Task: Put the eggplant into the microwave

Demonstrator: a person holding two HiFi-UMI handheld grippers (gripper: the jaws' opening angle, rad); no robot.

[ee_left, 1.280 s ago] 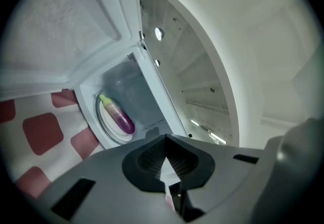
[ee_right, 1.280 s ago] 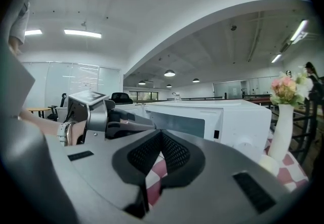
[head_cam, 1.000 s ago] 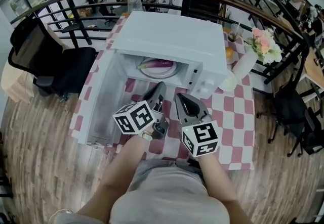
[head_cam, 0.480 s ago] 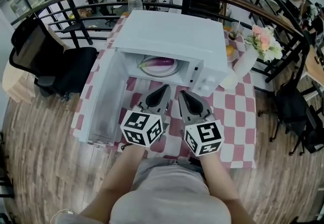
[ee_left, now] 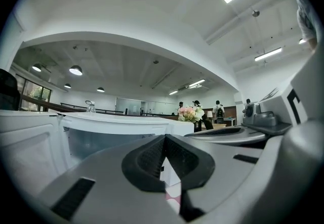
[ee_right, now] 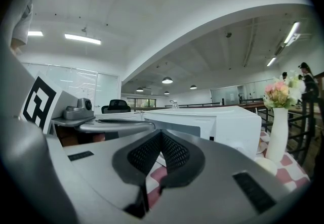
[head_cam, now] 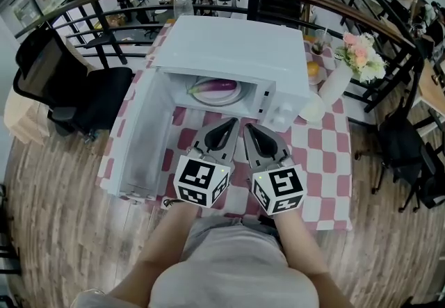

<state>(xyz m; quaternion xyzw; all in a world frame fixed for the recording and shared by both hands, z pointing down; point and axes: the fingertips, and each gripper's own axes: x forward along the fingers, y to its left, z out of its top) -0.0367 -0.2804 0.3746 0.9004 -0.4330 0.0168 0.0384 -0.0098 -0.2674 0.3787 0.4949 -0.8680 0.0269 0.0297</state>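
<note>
A glossy purple eggplant (head_cam: 219, 85) lies on a round white plate (head_cam: 224, 99) inside the boxy white microwave (head_cam: 236, 49). Its long axis runs across the cavity, green stem end toward the microwave's opened door (head_cam: 138, 140). Only the head view shows it. In front of the microwave, the left gripper (head_cam: 228, 127) and right gripper (head_cam: 250, 130) are both clenched on nothing, their black dimpled pads (ee_left: 148, 159) pressed together. The right gripper view alone shows a tall white vase of pink flowers (ee_right: 276, 137) beside the microwave.
</note>
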